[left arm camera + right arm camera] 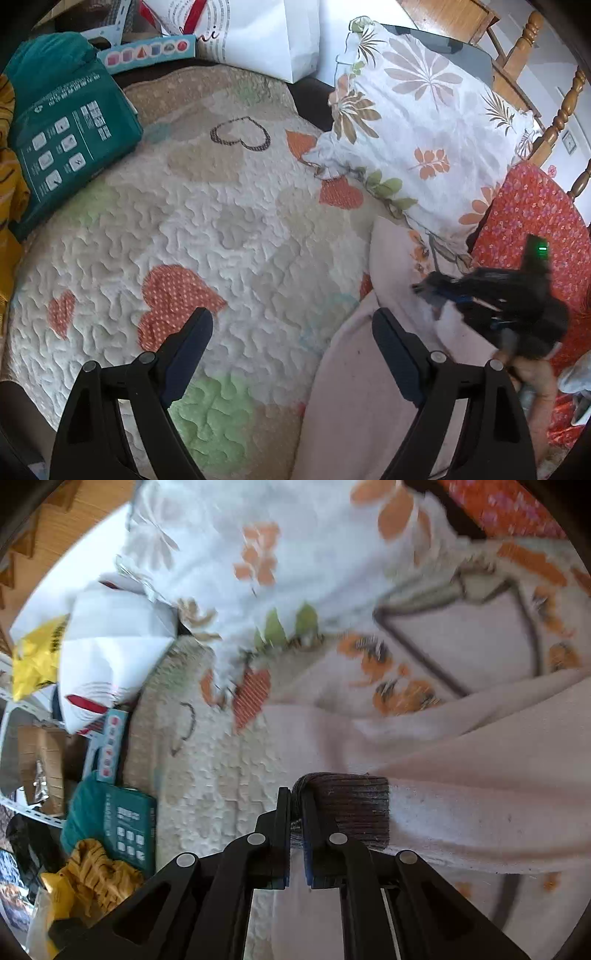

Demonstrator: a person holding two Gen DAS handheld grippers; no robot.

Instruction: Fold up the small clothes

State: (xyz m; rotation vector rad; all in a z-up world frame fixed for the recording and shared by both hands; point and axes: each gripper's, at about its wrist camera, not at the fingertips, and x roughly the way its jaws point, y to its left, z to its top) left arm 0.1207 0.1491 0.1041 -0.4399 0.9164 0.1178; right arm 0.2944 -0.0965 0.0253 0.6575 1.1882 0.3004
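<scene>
A pale pink garment (pixel 354 387) lies on the heart-patterned quilt (pixel 221 229), at the lower right of the left wrist view. My left gripper (pixel 291 325) is open and empty, its right finger over the garment's left edge. My right gripper (pixel 424 286) shows at the right of that view, over the garment's far part. In the right wrist view the right gripper (pixel 295 794) is shut on the garment's dark ribbed cuff (pixel 351 805), with the pink cloth (pixel 461 775) trailing to the right.
A floral pillow (pixel 417 122) lies beyond the garment. A teal package (pixel 62 125), a white paper bag (pixel 266 33) and a mustard cloth (pixel 9 177) sit along the quilt's far and left edges. Red floral fabric (pixel 535 221) and a wooden chair (pixel 554 122) are at the right.
</scene>
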